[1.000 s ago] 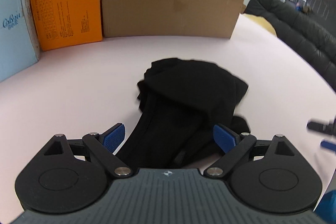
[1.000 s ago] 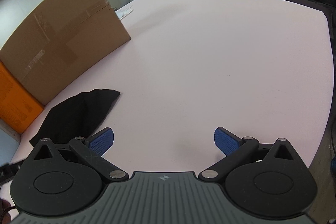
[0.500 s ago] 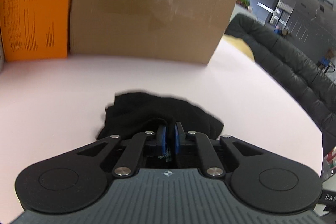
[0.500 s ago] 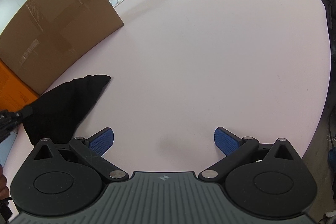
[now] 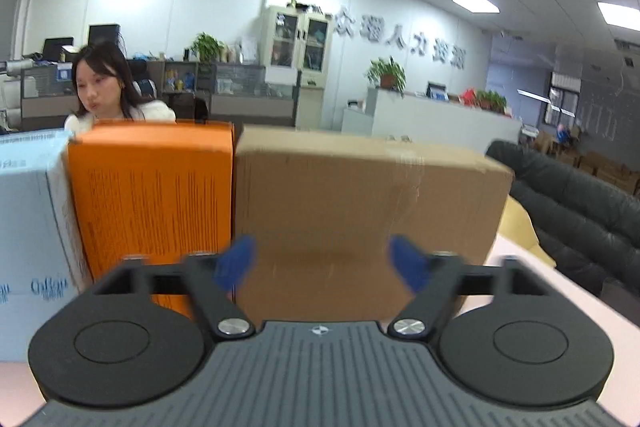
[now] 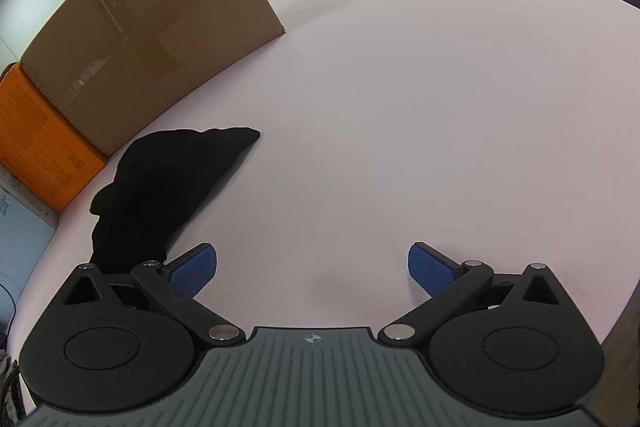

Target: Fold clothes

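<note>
Right wrist view: black garment bunched on the pink surface, off to the left of the right gripper and a bit ahead, long axis slanting from near the left jaw up toward the cardboard box. Jaws wide apart, nothing between them. Left gripper aimed at the boxes, jaws opening and empty, garment out of its view. Probably the right one's closer for the next grab.

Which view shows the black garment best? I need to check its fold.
The right wrist view: the black garment lies in a bunched heap on the pink table, near the cardboard box. The left wrist view shows none of it, only boxes and the room.
</note>
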Motion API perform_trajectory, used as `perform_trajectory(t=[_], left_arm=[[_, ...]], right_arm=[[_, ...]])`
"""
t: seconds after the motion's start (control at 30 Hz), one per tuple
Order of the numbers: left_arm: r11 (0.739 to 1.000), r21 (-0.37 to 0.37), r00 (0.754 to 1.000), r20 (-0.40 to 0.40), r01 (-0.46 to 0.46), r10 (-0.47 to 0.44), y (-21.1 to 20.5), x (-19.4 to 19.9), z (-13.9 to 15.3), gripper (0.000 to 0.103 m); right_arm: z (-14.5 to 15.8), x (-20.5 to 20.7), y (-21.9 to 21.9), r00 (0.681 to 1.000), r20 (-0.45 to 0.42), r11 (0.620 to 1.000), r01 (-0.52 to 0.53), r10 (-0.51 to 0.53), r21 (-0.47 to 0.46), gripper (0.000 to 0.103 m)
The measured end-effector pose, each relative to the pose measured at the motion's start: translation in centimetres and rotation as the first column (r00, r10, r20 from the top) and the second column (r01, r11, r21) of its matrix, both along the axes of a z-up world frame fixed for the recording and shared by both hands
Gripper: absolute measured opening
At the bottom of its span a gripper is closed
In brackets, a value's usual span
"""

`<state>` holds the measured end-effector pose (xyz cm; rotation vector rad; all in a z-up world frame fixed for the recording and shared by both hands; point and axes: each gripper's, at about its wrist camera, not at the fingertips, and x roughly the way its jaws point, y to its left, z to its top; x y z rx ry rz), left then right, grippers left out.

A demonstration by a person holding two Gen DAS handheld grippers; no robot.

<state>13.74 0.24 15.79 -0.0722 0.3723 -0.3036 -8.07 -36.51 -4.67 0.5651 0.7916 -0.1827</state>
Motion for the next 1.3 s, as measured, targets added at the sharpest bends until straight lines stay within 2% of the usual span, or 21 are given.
perform_trajectory(t=[0.1,0.2,0.3,0.37,0.43,0.5,0.53,0.57,0.67,0.77,0.83,0.9,0.93,0.97,1.0,1.03,1.07,1.13,1.23,1.3], left_arm=[[0.983,0.102,0.981,-0.136,0.154,-0.140,-0.5,-2.5,-4.8,0.085],[0.947,0.167,0.937,-0.269,0.274,-0.223,-1.4,-5.9,-10.7,0.085],[0.937,0.136,0.890,-0.381,0.321,-0.250,-2.1,-8.9,-15.5,0.085],[0.951,0.101,0.878,-0.421,0.292,-0.225,-2.2,-9.4,-17.4,0.085],[0.972,0.047,0.879,-0.438,0.230,-0.187,-1.9,-9.3,-18.6,0.082],[0.982,-0.025,0.880,-0.440,0.187,-0.179,-1.2,-8.9,-19.2,0.049],[0.983,-0.038,0.879,-0.442,0.181,-0.179,-0.9,-8.6,-19.4,0.013],[0.984,-0.034,0.880,-0.443,0.177,-0.174,-0.8,-8.3,-19.2,0.008],[0.989,0.020,0.922,-0.366,0.147,-0.130,0.4,-7.3,-16.8,0.007],[0.999,0.049,0.962,-0.273,0.024,-0.009,3.2,-5.3,-12.6,0.008],[0.995,0.077,0.972,-0.220,-0.064,0.080,4.9,-4.2,-10.5,0.009],[0.989,0.094,0.970,-0.204,-0.114,0.131,6.3,-3.7,-9.4,0.016],[0.987,0.104,0.969,-0.202,-0.126,0.145,6.8,-3.8,-9.1,0.026],[0.984,0.115,0.968,-0.196,-0.135,0.155,7.2,-4.1,-9.1,0.043],[0.983,0.121,0.969,-0.185,-0.141,0.162,7.5,-4.6,-9.2,0.055],[0.982,0.124,0.972,-0.172,-0.142,0.162,7.6,-5.3,-9.6,0.075],[0.983,0.129,0.973,-0.172,-0.133,0.154,7.7,-5.8,-10.1,0.079],[0.984,0.149,0.971,-0.198,-0.102,0.131,7.7,-6.8,-11.2,0.079],[0.980,0.182,0.957,-0.262,-0.076,0.123,7.4,-7.7,-13.4,0.079],[0.976,0.199,0.945,-0.293,-0.091,0.147,7.1,-7.8,-14.8,0.079]], right_arm=[[-0.1,0.2,0.1,1.000,0.006,1.000,-0.014,0.014,0.005,0.103],[-0.3,1.0,0.5,0.999,0.014,0.999,-0.044,0.044,0.024,0.103],[-0.3,1.5,1.4,0.995,0.021,0.995,-0.096,0.095,0.029,0.103],[-0.4,1.9,2.1,0.992,0.018,0.991,-0.127,0.127,0.033,0.103],[-0.5,2.4,2.7,0.988,0.013,0.987,-0.157,0.156,0.036,0.103],[-0.6,2.8,3.2,0.984,0.015,0.983,-0.180,0.179,0.040,0.103],[-0.6,2.9,3.3,0.983,0.015,0.982,-0.184,0.184,0.042,0.103],[-0.6,3.0,3.3,0.982,0.014,0.981,-0.188,0.188,0.044,0.103],[-0.6,3.1,3.2,0.983,0.021,0.982,-0.182,0.181,0.044,0.103],[-0.5,3.3,3.0,0.984,0.031,0.983,-0.178,0.176,0.049,0.103],[-0.6,3.4,3.1,0.983,0.032,0.982,-0.184,0.182,0.051,0.103],[-0.6,3.5,3.2,0.981,0.034,0.980,-0.193,0.192,0.055,0.103],[-0.6,3.5,3.2,0.980,0.036,0.979,-0.196,0.194,0.057,0.103],[-0.6,3.6,3.2,0.980,0.037,0.979,-0.197,0.195,0.059,0.103],[-0.7,3.6,3.1,0.980,0.038,0.979,-0.195,0.193,0.061,0.103],[-0.7,3.7,3.0,0.981,0.038,0.979,-0.193,0.191,0.063,0.103],[-0.8,3.7,3.0,0.982,0.037,0.980,-0.190,0.187,0.065,0.103],[-1.0,3.9,2.9,0.983,0.032,0.980,-0.185,0.183,0.072,0.103],[-1.2,4.3,3.3,0.980,0.018,0.976,-0.200,0.200,0.084,0.103],[-1.3,4.7,3.8,0.973,0.019,0.970,-0.231,0.230,0.081,0.103]])
